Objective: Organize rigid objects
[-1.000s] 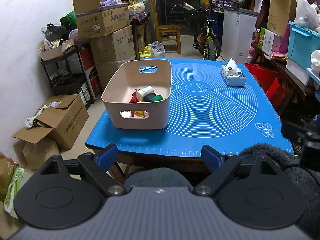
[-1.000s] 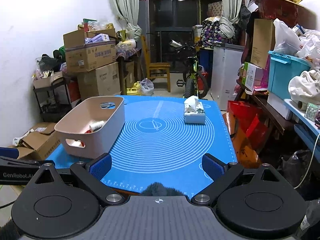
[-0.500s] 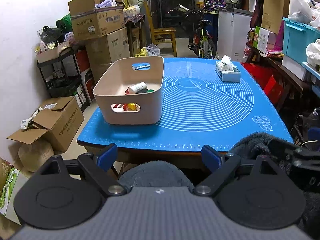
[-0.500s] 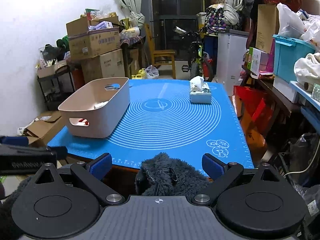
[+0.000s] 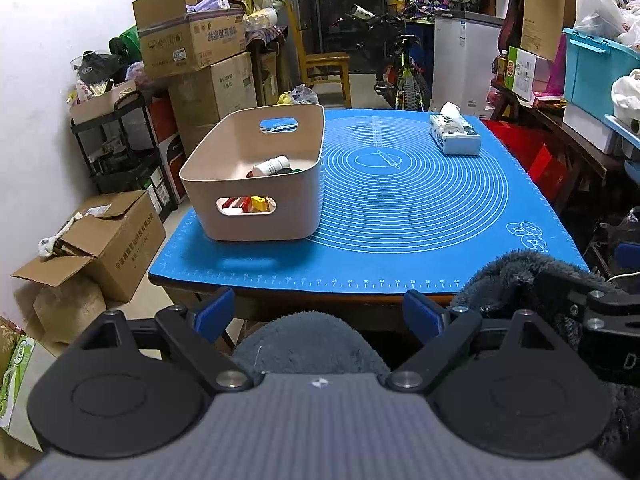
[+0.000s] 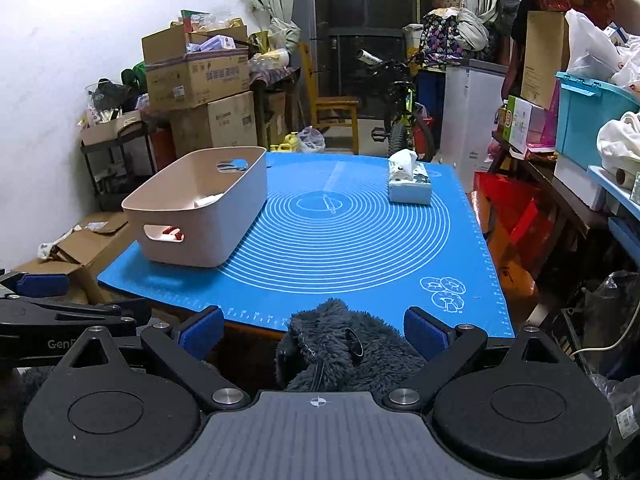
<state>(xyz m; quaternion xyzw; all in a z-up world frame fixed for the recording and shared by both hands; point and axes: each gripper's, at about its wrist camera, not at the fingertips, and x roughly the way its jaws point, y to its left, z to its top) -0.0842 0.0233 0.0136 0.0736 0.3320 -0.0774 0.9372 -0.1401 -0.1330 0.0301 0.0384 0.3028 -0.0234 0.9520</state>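
left tongs (image 5: 318, 314): spread wide, empty, held off the tabletop's near edge.
right tongs (image 6: 314, 330): spread wide, empty, same.
bin (image 5: 256, 184): on the blue mat (image 5: 400, 208), left side; white bottle (image 5: 271, 166) and small items inside.
tissue box (image 5: 455, 136): far right, alone.
step: looks finished; keep your tongs clear of the bin.

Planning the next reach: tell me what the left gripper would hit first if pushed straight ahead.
Probably the near table edge: the left gripper, jaws open and empty, sits low before it, above a fuzzy grey sleeve. Depth is uncertain.
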